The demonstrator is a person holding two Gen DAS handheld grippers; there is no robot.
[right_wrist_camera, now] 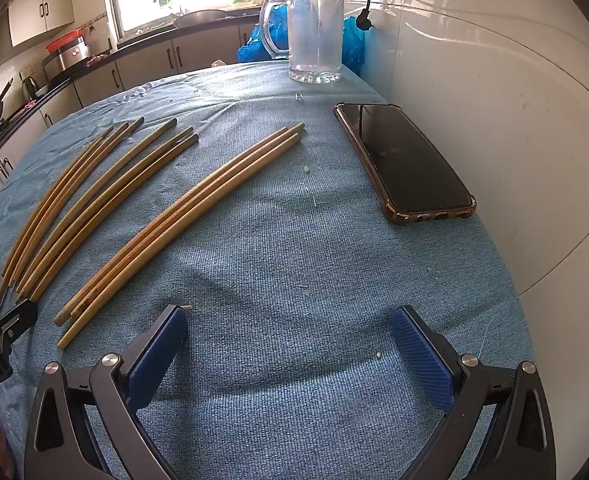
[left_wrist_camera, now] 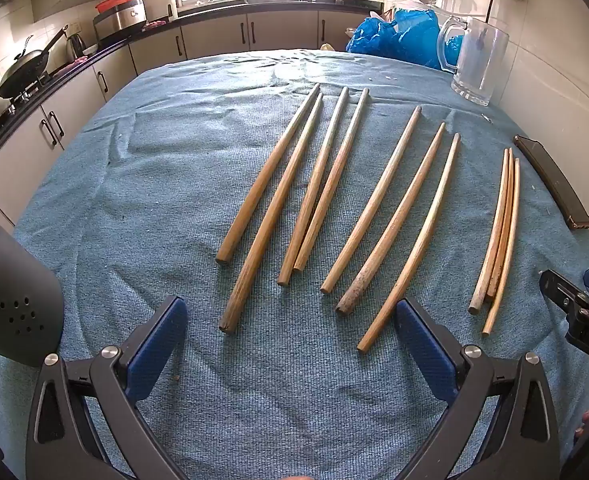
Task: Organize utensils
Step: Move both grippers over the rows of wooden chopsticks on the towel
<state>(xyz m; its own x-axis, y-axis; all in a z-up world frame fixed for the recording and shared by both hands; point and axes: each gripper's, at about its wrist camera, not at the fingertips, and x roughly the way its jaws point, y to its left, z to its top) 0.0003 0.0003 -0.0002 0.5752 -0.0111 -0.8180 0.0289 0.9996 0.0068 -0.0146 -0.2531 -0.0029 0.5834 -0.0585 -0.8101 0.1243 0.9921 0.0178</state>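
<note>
Presently both claws hover released over the blue towel [left_wrist_camera: 134, 184]: left gripper [left_wrist_camera: 290, 344] with seven chopsticks [left_wrist_camera: 334, 192] fanned ahead, right gripper [right_wrist_camera: 290, 344] with a three-chopstick bundle [right_wrist_camera: 182, 216] ahead-left, phone [right_wrist_camera: 406, 164] and glass mug [right_wrist_camera: 314, 32] ahead-right. Kitchen cabinets [left_wrist_camera: 214, 40] lie beyond.

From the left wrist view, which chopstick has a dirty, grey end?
The sixth chopstick from the left, second-last of the loose seven. Its near end is grey and rough, while the other chopsticks' ends look plain wood.
</note>
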